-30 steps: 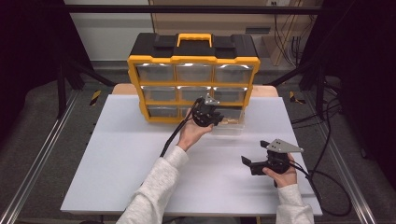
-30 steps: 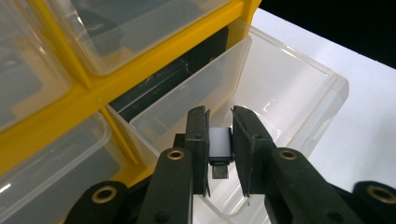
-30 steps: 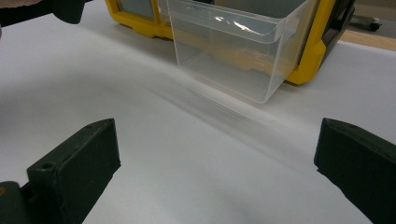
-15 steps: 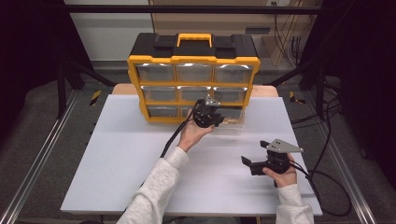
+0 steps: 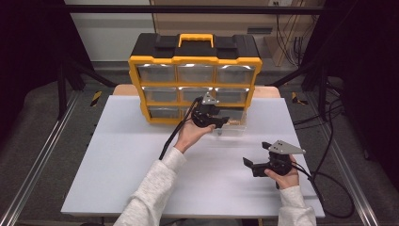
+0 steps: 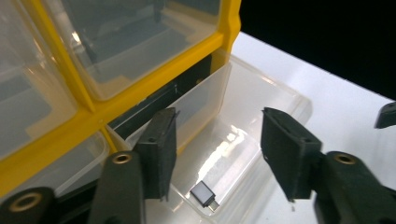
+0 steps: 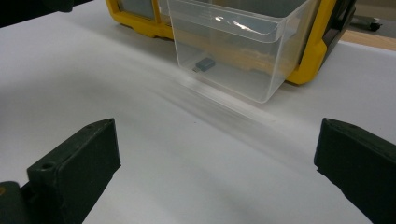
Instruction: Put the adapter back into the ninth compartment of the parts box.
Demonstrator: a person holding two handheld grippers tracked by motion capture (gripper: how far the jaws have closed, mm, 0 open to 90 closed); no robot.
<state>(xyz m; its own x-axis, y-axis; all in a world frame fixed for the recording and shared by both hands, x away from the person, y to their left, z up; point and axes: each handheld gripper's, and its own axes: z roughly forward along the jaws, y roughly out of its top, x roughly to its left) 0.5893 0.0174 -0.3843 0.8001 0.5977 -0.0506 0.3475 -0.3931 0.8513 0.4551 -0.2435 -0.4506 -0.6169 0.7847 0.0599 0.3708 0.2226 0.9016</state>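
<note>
My left gripper (image 5: 225, 121) hovers over the pulled-out clear drawer (image 5: 231, 127) at the bottom right of the yellow organizer (image 5: 195, 61); its jaws have just been opening and now stand apart with nothing pinched between them. Below them, on the drawer floor near the front wall, lies the small grey adapter (image 6: 204, 193), also visible through the plastic (image 7: 204, 63). I judge it light, rigid and a bit slick, so I would pinch it across its flat sides, not by the metal plug end. The drawer itself looks thin, stiff and slippery; its front lip is the place to push or pull. Farther right, my right gripper (image 5: 250, 164) rests on the table (image 5: 117, 155), jaws spread wide and empty.
</note>
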